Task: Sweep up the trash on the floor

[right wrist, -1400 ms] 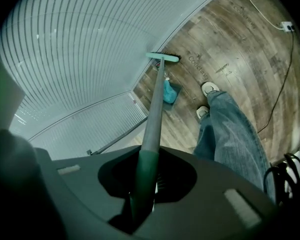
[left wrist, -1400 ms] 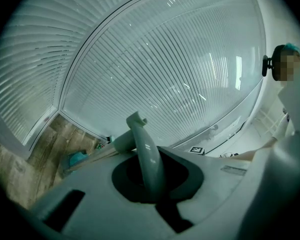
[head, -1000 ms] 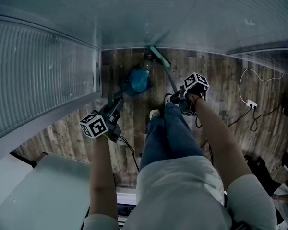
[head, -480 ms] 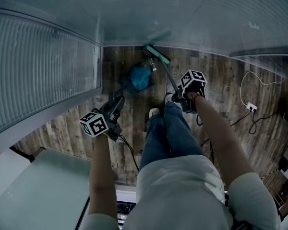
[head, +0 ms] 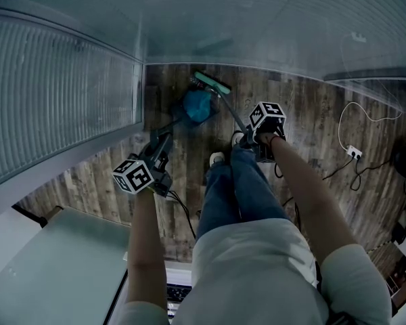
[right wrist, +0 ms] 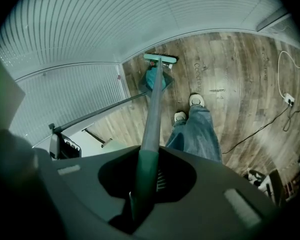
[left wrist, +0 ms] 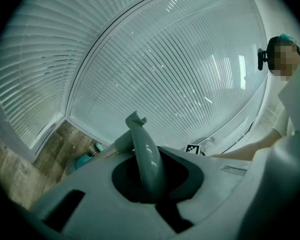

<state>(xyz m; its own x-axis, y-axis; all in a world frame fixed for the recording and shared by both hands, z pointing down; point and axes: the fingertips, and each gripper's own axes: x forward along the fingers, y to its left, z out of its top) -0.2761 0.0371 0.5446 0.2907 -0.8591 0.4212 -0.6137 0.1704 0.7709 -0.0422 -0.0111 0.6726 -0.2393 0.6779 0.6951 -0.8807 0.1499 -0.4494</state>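
L claw (left wrist: 146,178) pinches grey dustpan handle (left wrist: 146,146); R claw (right wrist: 141,184) pinches broom handle (right wrist: 152,115). Teal dustpan (head: 197,105) sits on floor (head: 311,117) by far wall corner, broom head (head: 212,83) just beside it, far side.

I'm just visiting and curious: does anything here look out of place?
Only the white cable and its power strip sprawl loose on the wooden floor, right of the person's legs. The broom and dustpan look fine.
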